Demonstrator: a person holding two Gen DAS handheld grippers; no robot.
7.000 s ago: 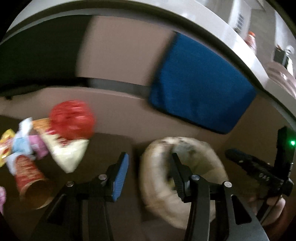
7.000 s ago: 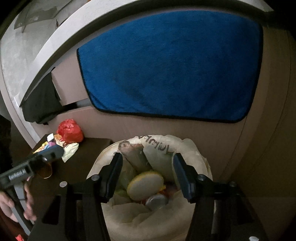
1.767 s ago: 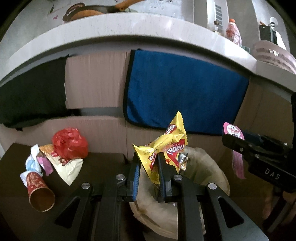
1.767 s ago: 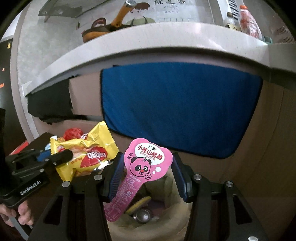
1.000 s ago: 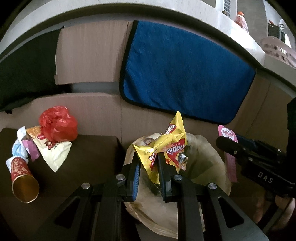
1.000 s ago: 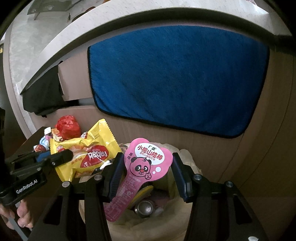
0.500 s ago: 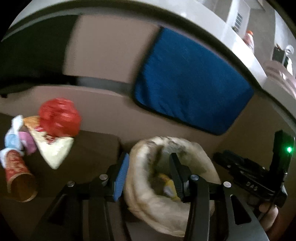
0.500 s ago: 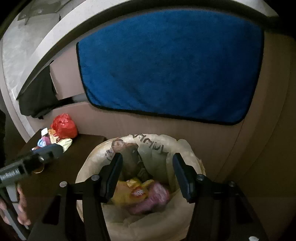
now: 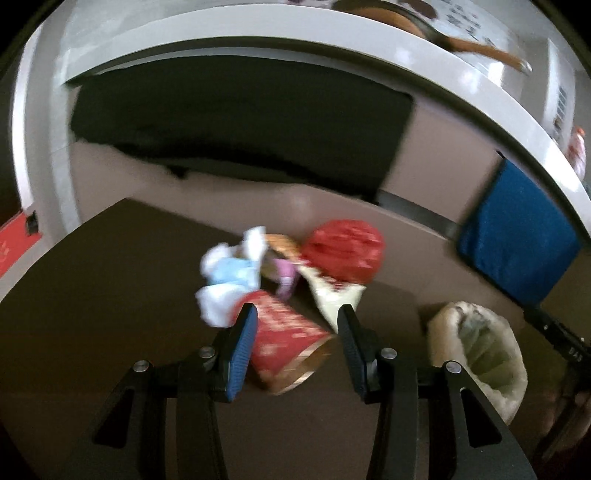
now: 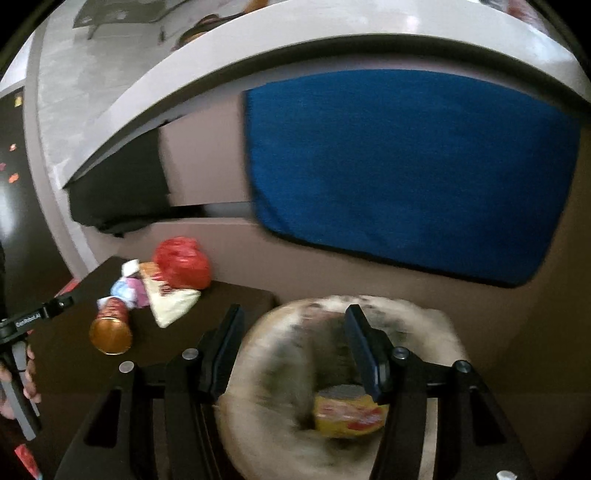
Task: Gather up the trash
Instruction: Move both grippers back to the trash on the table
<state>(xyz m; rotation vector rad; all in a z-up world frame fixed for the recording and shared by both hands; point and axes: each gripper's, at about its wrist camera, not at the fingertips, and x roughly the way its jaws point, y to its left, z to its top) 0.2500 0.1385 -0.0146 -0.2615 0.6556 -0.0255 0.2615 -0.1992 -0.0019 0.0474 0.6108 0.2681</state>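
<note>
A pile of trash lies on the dark table [image 9: 110, 295]: a red paper cup [image 9: 284, 339] on its side, a crumpled white and blue wrapper [image 9: 229, 277], a cream snack bag [image 9: 332, 299] and a red plastic ball [image 9: 343, 251]. My left gripper [image 9: 295, 325] hangs open just above the cup, a finger on each side, nothing held. The cream trash bag [image 9: 476, 354] stands right of the table. My right gripper [image 10: 291, 317] is open and empty over the trash bag [image 10: 273, 339], where the yellow snack packet [image 10: 347, 413] lies inside. The red paper cup [image 10: 110, 328] shows at the left there.
A blue towel [image 10: 406, 177] and a black cloth [image 9: 240, 122] hang from the white counter edge [image 9: 258, 33] behind the table. A hand [image 10: 26, 380] holding the left gripper's handle shows at the left edge of the right wrist view.
The left gripper let the yellow packet fall into the bag, opened, and swung left over the trash pile. The right gripper dropped the pink wrapper in and shifted slightly.
</note>
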